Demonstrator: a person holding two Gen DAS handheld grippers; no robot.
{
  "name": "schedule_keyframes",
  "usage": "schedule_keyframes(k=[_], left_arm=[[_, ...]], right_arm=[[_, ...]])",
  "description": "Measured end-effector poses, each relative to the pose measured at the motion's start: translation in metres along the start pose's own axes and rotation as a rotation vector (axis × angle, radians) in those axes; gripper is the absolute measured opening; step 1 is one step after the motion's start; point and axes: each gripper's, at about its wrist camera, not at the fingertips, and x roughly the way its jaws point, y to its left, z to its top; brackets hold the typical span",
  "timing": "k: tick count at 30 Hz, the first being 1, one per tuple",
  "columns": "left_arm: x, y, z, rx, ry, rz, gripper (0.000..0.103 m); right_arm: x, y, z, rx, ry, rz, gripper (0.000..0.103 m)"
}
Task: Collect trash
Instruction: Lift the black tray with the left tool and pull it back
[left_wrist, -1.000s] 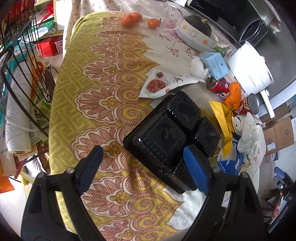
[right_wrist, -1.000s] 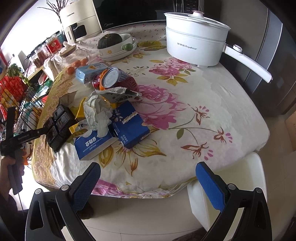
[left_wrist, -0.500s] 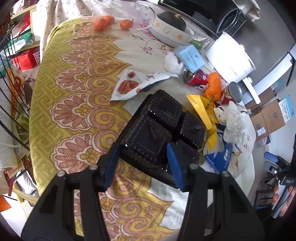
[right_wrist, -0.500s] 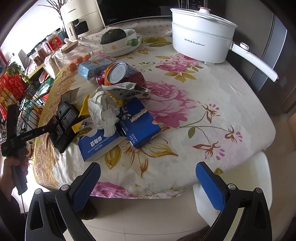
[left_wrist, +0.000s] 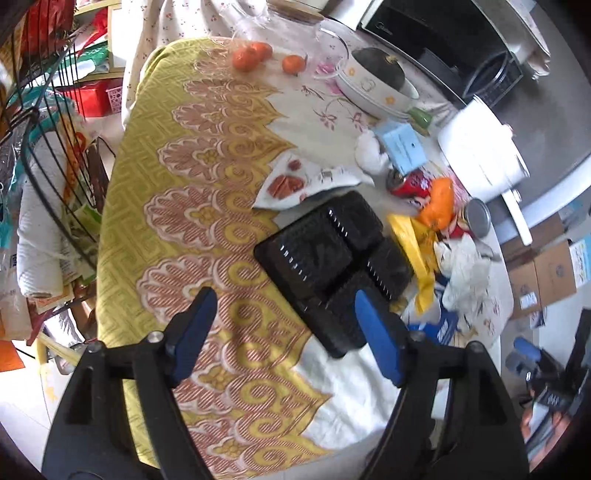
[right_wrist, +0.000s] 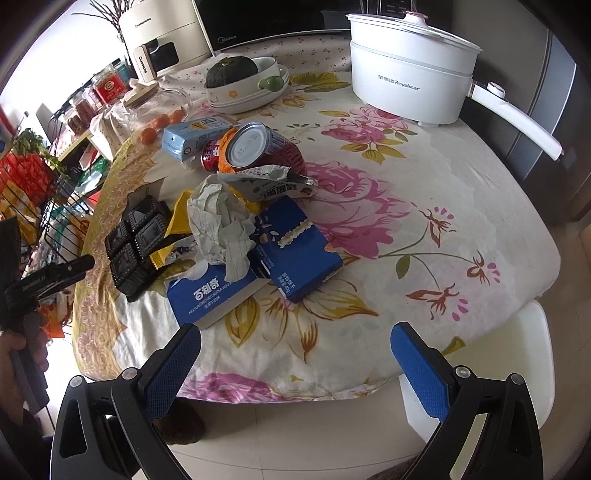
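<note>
Here we release the black plastic tray (left_wrist: 328, 258) onto the table (left_wrist: 207, 206).
Our left gripper (left_wrist: 284, 332) is opening, pads clear of the tray; our right gripper (right_wrist: 295, 365) hangs apart, empty, short of the trash pile (right_wrist: 236, 221).

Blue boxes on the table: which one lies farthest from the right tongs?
The pale blue carton up by the cans. The two dark blue boxes lie nearer the table edge, beside the crumpled paper.

The plastic tray (right_wrist: 135, 243) lies on the table (right_wrist: 424, 236), near its left edge. Right of the tray lies crumpled paper (right_wrist: 221, 225), on two cartons (right_wrist: 295, 247). Behind the tray lie cans (right_wrist: 258, 147). The electric pot (right_wrist: 410, 81) stands far right, behind.
</note>
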Motion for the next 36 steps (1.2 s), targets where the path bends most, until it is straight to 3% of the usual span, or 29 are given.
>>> schedule_keyframes(k=[5, 9, 16, 22, 24, 26, 29, 36], left_arm=[[0.034, -0.028, 0.005, 0.006, 0.036, 0.111, 0.079], [0.040, -0.035, 0.003, -0.009, 0.014, 0.160, 0.085], [0.031, -0.012, -0.014, -0.092, 0.089, 0.069, 0.084], [0.016, -0.025, -0.017, -0.033, 0.002, 0.145, 0.084], [0.023, -0.028, -0.016, -0.019, 0.007, 0.180, 0.085], [0.022, -0.022, -0.017, -0.055, 0.003, 0.152, 0.085], [0.022, -0.010, -0.024, -0.113, 0.056, 0.098, 0.084], [-0.005, 0.001, -0.062, -0.006, 0.101, 0.038, 0.082]], right_arm=[[0.002, 0.002, -0.001, -0.002, 0.006, -0.003, 0.103], [-0.004, -0.001, -0.003, -0.002, -0.005, 0.001, 0.103], [-0.020, -0.007, -0.007, -0.013, -0.031, 0.017, 0.103], [-0.028, -0.007, -0.012, -0.017, -0.043, 0.038, 0.103], [-0.029, -0.009, -0.014, -0.013, -0.040, 0.035, 0.103], [-0.028, -0.012, -0.015, -0.004, -0.034, 0.034, 0.103], [-0.031, -0.016, -0.016, 0.003, -0.041, 0.028, 0.103], [-0.034, -0.017, -0.021, -0.006, -0.041, 0.022, 0.103]])
